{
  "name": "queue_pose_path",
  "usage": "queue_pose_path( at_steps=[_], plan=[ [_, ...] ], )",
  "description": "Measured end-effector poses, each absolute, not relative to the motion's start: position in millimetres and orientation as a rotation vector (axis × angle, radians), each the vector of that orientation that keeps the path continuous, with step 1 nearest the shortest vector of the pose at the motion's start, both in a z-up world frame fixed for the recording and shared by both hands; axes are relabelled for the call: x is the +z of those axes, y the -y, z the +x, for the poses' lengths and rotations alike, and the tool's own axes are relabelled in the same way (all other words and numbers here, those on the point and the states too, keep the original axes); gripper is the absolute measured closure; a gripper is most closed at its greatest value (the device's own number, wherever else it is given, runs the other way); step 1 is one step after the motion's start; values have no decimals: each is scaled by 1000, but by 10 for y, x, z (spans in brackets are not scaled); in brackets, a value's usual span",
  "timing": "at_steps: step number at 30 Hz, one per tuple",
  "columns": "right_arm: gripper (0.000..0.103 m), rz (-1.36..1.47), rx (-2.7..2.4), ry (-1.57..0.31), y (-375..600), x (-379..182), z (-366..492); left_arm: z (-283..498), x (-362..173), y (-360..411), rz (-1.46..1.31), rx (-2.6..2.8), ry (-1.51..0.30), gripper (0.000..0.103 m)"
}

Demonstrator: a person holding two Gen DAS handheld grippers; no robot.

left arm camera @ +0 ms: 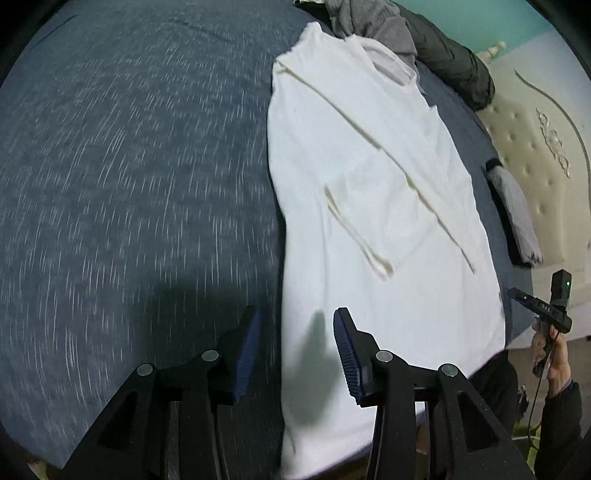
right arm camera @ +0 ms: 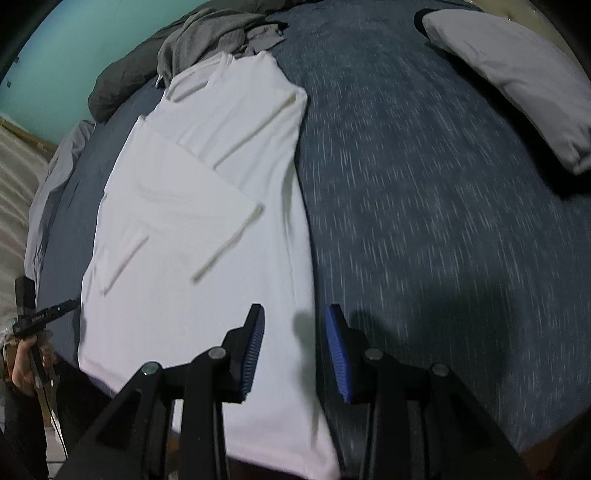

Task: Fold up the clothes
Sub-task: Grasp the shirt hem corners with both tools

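Two pairs of tongs are in my hands, and both stand released, with nothing between their blue ribbed pads. My left gripper [left arm camera: 297, 334] hovers over the near end of the white shirt [left arm camera: 373, 206], right at its left edge, one finger above the blue bedspread [left arm camera: 129, 166] and the other above the cloth. My right gripper [right arm camera: 294, 330] hovers at the opposite long edge of the shirt [right arm camera: 207, 206], straddling it the same way, one finger over white cloth and the other over the bedspread [right arm camera: 424, 203].

The shirt lies flat along the bed, narrowed to a long strip with its sleeves folded inward over the body, its hem toward me and its collar at the far end. Beyond the collar sits a heap of grey clothes [right arm camera: 218, 33], touching the shirt's far end, with a dark green garment [left arm camera: 450, 59] bunched beside it. A grey pillow [right arm camera: 517, 81] lies well apart to the right, near the cream padded headboard [left arm camera: 535, 147]. A teal wall [right arm camera: 74, 55] stands behind the heap.
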State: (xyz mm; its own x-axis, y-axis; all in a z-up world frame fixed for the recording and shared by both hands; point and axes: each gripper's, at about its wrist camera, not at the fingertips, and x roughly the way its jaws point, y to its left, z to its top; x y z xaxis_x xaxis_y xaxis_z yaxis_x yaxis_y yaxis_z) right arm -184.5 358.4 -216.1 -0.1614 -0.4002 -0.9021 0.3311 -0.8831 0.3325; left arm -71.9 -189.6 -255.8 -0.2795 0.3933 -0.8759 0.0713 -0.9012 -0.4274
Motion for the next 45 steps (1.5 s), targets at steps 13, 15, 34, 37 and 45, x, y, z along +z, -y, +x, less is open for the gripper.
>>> queue_pose_path(
  at_steps=[13, 15, 34, 37, 45],
  plan=[
    [68, 1704, -2018, 47, -3822, -2263, -1314, -265, -2648, 1833, -1796, 2259, 536, 58],
    [68, 1705, -2006, 44, -3833, -2276, -1280, -233, -2669, 1822, -1800, 2253, 534, 58],
    [98, 1703, -1997, -40, -3880, -2427, -1030, -76, -2872, 1534, -1803, 2219, 453, 74],
    [100, 1664, -2008, 3, -3928, -2330, -1007, -96, -2868, 1399, -1783, 2221, 417, 98],
    [101, 1578, -2020, 236, -4249, -2025, -1031, 16, -2601, 1413, -1678, 2272, 425, 101]
  ],
)
